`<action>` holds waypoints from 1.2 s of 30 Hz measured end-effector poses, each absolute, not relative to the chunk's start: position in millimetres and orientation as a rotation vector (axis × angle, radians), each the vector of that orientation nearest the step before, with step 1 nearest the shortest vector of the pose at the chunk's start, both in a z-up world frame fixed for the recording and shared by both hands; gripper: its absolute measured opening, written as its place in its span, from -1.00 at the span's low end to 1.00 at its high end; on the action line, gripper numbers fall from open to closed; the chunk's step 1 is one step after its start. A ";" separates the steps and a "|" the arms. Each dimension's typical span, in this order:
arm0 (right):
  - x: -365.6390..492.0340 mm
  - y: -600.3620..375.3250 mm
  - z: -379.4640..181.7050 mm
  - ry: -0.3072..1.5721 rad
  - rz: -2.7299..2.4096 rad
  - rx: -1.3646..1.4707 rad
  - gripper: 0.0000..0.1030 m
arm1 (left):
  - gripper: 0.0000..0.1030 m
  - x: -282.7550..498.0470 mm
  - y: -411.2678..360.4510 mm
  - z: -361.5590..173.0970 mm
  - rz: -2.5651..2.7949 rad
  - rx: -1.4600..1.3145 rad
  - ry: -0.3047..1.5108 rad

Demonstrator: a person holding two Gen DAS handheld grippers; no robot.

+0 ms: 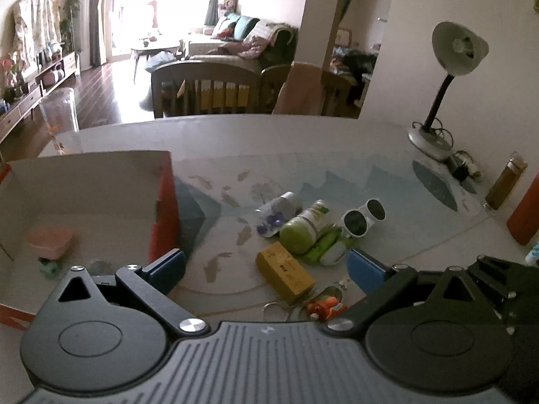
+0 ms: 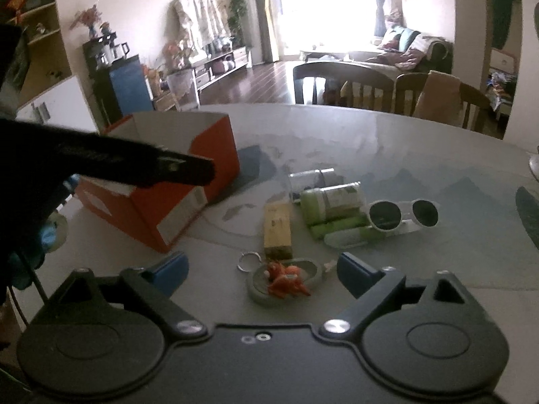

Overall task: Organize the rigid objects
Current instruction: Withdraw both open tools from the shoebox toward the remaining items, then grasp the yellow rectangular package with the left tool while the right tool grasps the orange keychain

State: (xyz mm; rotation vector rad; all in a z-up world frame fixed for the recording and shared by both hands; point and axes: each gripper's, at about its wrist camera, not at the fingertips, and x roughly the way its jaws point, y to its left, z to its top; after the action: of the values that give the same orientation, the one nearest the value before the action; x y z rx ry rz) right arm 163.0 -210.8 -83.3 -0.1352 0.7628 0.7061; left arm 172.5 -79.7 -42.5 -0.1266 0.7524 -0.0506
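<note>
At the far left, the orange box (image 1: 161,215) is cut off by the edge of the left wrist view, so only a part of its pale inside is seen; in it lies a pink lidded container (image 1: 50,243), and in front of that a small green thing (image 1: 49,267) too blurred to name. In the right wrist view a dark, blurred part of the left gripper crosses in front of this box (image 2: 202,181) and hides its near wall. The left gripper (image 1: 266,266) has its jaws spread wide with nothing between the blue pads. To the right of the box, the objects lie loose in a cluster on the table (image 1: 303,138): a clear bottle (image 1: 279,213) on its side with purple bits inside, a green-capped jar (image 1: 305,227) lying touching it, a yellow box (image 1: 284,272) near the front, a green and white tube (image 1: 328,247) partly hidden behind the jar, and white sunglasses (image 1: 365,217) with dark lenses. Closest to the cameras is a keyring with an orange figure (image 2: 284,277), which the left gripper's body partly cuts off in its own view. The right gripper (image 2: 261,266) is also wide open and grips nothing; the keyring lies on the table just beyond its fingertips. At the far right stand a desk lamp (image 1: 448,77), a brown bottle (image 1: 505,181) and a red thing (image 1: 525,215), cut by the frame.
</note>
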 end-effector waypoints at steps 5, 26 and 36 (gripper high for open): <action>175.6 -208.5 -100.2 0.778 0.738 -0.179 0.72 | 1.00 194.7 -94.9 -60.7 -0.025 -0.118 0.805; 205.7 -189.2 -146.9 0.822 0.864 -0.291 0.18 | 0.99 273.0 -114.4 -129.4 0.039 -0.131 1.042; 211.2 -188.5 -155.0 0.831 0.871 -0.306 -0.02 | 0.46 287.0 -114.6 -144.2 0.050 -0.152 1.095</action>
State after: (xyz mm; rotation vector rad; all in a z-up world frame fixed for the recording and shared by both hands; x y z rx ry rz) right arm 211.2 -188.5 -155.0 -0.3058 0.8307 0.8707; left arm 287.0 -114.6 -144.2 -0.1517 1.0946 0.0496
